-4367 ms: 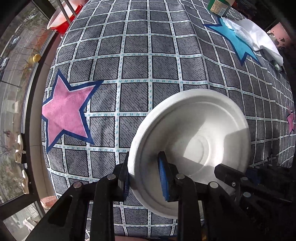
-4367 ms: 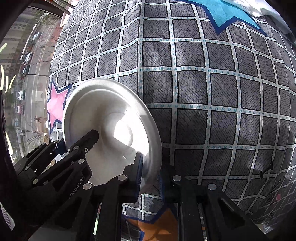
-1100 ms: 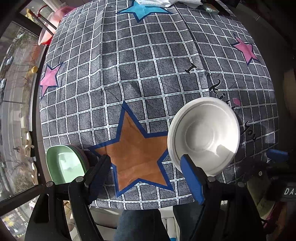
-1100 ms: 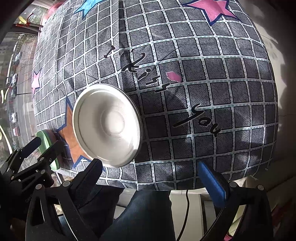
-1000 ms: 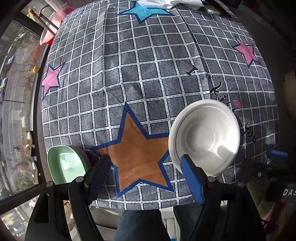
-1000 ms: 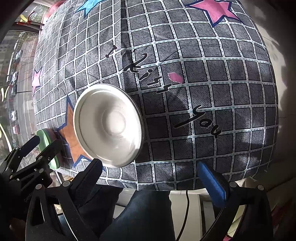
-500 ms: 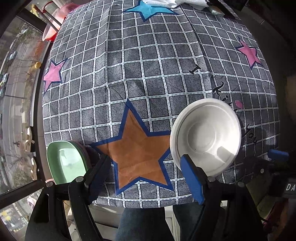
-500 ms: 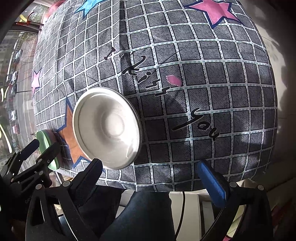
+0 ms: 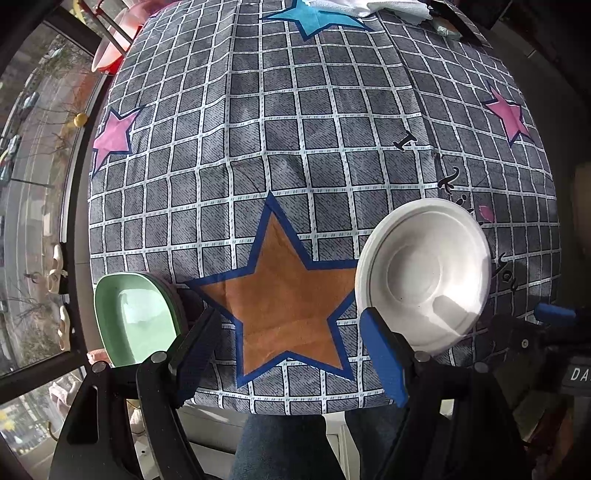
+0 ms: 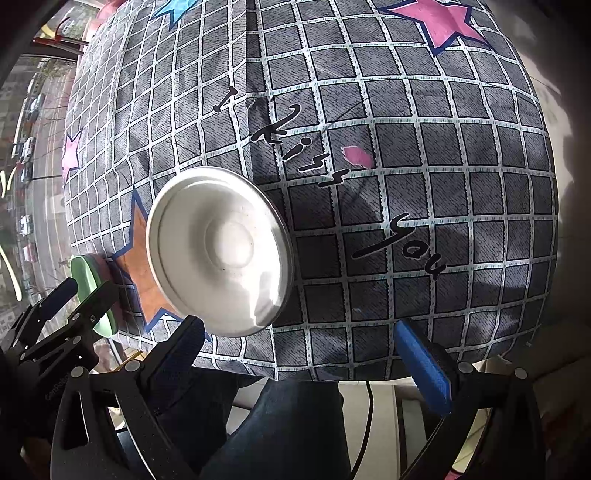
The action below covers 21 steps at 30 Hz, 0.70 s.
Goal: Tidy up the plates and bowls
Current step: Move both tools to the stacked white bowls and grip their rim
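A white plate stack [image 9: 424,275] lies on the grey checked tablecloth near the front edge, right of the orange star [image 9: 282,291]; it also shows in the right wrist view [image 10: 219,251]. A green bowl stack [image 9: 135,321] sits at the front left corner, seen edge-on in the right wrist view [image 10: 92,295]. My left gripper [image 9: 291,354] is open and empty, held above the front edge between the bowls and the plates. My right gripper [image 10: 306,354] is open and empty, back from the table edge, right of the plates.
A pink basin [image 9: 110,48] stands at the far left corner. White cloths [image 9: 369,5] lie at the far edge. A window with a metal frame [image 9: 74,184] runs along the left side. The person's legs [image 10: 280,424] are below the front edge.
Earlier both grippers were shut on the white plate's rim; they have let go and pulled back. Over the last second both views shift only slightly.
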Motion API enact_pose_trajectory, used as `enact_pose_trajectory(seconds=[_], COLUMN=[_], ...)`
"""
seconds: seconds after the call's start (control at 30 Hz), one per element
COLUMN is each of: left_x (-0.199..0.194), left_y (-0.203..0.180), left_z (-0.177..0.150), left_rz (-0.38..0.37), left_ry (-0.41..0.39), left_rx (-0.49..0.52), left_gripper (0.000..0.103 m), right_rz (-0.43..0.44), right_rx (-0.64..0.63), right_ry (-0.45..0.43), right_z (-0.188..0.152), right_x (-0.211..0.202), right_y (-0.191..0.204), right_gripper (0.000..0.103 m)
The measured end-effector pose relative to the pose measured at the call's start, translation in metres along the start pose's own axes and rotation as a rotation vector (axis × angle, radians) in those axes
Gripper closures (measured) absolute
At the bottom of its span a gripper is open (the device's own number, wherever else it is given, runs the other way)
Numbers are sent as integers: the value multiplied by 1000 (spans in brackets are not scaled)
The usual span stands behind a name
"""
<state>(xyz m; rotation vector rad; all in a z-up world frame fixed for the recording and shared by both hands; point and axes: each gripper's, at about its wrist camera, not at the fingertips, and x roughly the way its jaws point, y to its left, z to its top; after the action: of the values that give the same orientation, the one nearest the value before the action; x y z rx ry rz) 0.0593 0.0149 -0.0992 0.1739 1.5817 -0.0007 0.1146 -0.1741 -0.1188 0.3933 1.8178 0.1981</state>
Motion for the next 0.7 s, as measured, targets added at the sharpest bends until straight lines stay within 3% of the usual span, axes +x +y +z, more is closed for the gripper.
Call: enact_pose_trajectory(seconds=[0.33,0.7], left_x=[23,49], left_y=[-14,-41], left_z=[-12,20], left_rz=[-33,-78], left_ry=[18,12], left_rx=[-30,-40], left_gripper=[22,22], right_rz=[-74,-71], right_rx=[-32,-42], right_ry=[29,-7], right_z=[0,34], right_x=[26,33], right_y=[9,19], right_gripper=[0,0])
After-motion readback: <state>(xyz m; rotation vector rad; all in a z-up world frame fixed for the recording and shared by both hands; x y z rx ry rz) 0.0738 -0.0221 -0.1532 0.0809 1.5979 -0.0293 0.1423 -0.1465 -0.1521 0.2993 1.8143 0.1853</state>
